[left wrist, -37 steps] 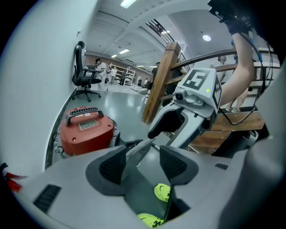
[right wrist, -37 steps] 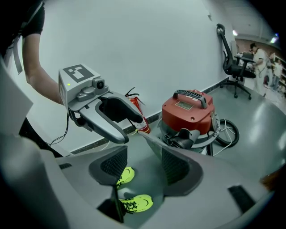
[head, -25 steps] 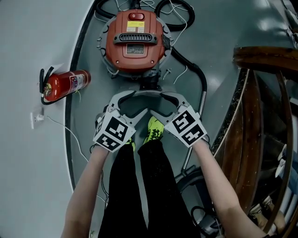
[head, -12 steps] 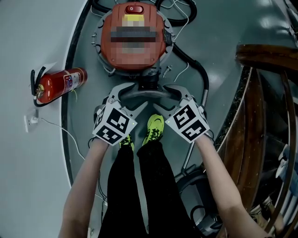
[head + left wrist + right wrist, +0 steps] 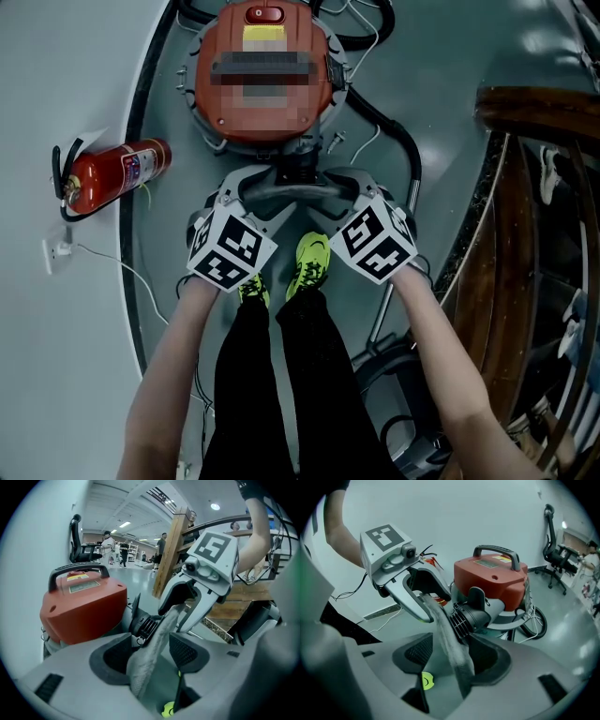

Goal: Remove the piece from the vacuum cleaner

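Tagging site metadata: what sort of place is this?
Probably an open-plan office or lab hall: office chair, strip ceiling lights, a fire extinguisher lying on the grey floor beside the vacuum cleaner.

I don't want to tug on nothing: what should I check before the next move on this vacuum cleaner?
1. Left claw clamped on grey strip: not ok, jaws apart round it.
2. Right claw clamped on strip: not ok, jaws apart.
3. Black connector on red vacuum cleaner close to both claws: ok.
4. Connector's lock released: cannot tell.
5. Fire extinguisher lies clear, off to the left: ok.
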The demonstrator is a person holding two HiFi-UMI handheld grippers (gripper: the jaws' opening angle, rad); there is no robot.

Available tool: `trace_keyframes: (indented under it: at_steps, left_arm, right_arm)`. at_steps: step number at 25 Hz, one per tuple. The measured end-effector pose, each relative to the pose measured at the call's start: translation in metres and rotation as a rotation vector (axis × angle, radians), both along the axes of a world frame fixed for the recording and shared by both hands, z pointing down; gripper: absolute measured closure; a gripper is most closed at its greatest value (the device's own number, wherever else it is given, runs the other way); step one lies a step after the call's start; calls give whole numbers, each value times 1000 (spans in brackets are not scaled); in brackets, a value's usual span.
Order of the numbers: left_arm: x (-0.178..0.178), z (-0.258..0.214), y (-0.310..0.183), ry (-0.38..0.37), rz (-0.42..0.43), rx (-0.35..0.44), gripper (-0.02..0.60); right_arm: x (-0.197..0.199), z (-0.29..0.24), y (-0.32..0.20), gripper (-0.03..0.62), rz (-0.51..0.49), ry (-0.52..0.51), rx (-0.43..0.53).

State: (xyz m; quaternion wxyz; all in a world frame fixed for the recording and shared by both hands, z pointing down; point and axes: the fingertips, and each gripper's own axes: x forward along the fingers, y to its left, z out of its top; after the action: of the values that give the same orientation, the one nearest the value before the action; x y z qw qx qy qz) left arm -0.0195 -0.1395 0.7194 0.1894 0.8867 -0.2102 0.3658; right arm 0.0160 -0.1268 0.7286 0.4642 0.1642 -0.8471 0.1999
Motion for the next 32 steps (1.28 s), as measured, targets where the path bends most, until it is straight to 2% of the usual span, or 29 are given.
trace_keyframes:
  at_steps: [6,12,15,21,32]
  left_arm:
    - [2,8,2,-43,52,-4,325]
    - [4,15,7,-83,93,0,334]
    - [4,18,6,-93,91,-7,359]
    - [2,21,4,-104,113,-23,431]
    - [2,21,2,-116,113,-33,457]
  right_arm:
    - [0,10,3,344,-81,51,2]
    - [2,14,1,396,-103,66,21]
    - [3,17,0,416,-113,80,30]
    - [3,18,-1,427,-107,74,26]
    - [3,22,2,454,-77,58,18]
